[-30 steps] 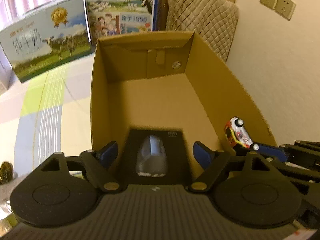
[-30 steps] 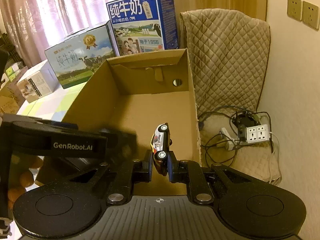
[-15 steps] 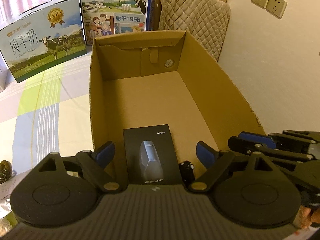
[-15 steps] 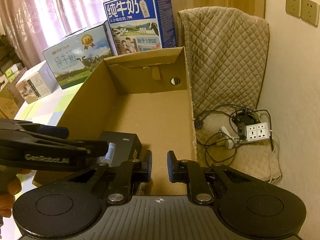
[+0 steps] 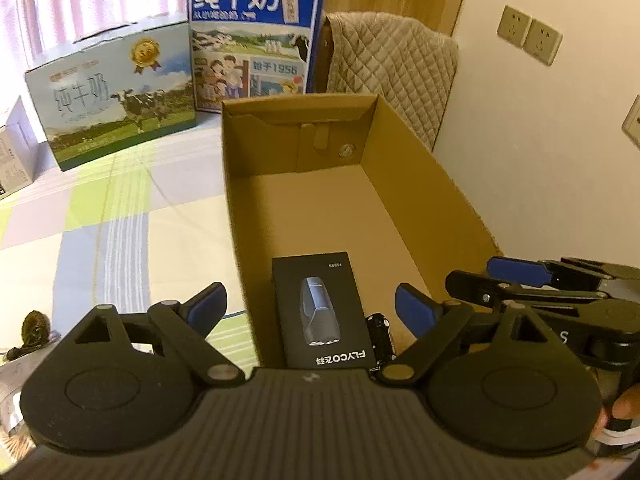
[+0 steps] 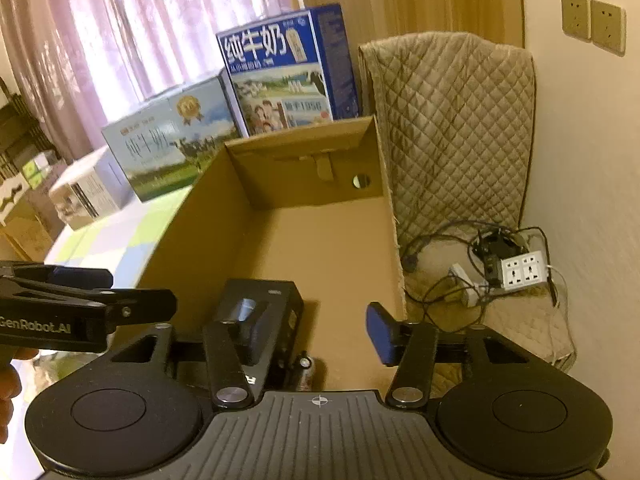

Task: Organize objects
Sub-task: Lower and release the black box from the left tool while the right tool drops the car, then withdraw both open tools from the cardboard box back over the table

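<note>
An open cardboard box (image 5: 420, 192) lies on a checked sheet. On its floor at the near end lies a black FLYCO shaver box (image 5: 320, 308), and a small toy car (image 5: 382, 334) rests right beside it. My left gripper (image 5: 312, 306) hovers open above the shaver box, holding nothing. My right gripper (image 6: 320, 336) is also open and empty above the near end of the cardboard box (image 6: 192, 240). In the right wrist view the shaver box (image 6: 276, 296) is partly behind one of the fingers (image 6: 256, 332), and only a bit of the toy car (image 6: 306, 366) shows.
Two milk cartons (image 5: 116, 96) (image 5: 256, 36) stand behind the box. A quilted cover (image 6: 452, 128) hangs at the back right. Below it a power strip (image 6: 524, 270) and cables lie on the floor. The wall runs close along the box's right side.
The right gripper opened wide and let the toy car go; it now lies in the box beside the shaver box. Both grippers drew back and rose a little.
</note>
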`<action>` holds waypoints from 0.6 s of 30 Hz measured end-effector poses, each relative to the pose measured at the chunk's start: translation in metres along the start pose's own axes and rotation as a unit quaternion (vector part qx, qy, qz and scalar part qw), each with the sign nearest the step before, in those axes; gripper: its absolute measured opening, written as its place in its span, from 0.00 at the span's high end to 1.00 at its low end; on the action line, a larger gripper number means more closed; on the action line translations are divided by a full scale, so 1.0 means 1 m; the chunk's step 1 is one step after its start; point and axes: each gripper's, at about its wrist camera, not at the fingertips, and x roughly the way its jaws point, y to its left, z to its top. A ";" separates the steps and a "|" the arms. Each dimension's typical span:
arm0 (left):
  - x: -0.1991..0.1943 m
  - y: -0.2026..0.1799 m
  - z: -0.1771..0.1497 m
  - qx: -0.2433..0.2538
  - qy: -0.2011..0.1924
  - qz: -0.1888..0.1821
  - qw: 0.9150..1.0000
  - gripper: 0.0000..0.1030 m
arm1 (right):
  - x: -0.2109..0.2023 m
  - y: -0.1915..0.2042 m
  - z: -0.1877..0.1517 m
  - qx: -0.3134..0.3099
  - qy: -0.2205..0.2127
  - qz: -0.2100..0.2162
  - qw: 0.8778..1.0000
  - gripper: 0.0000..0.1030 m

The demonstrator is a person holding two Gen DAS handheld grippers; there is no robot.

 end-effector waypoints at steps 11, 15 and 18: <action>-0.043 0.027 -0.017 0.010 -0.023 0.002 1.000 0.13 | -0.035 0.022 -0.013 0.026 -0.050 -0.005 0.998 0.36; -0.056 0.043 -0.027 0.011 -0.024 -0.004 1.000 0.13 | -0.044 0.033 -0.020 0.041 -0.058 -0.011 0.997 0.35; -0.067 0.060 -0.035 0.011 -0.025 -0.005 1.000 0.13 | -0.049 0.044 -0.027 0.055 -0.060 -0.018 0.996 0.34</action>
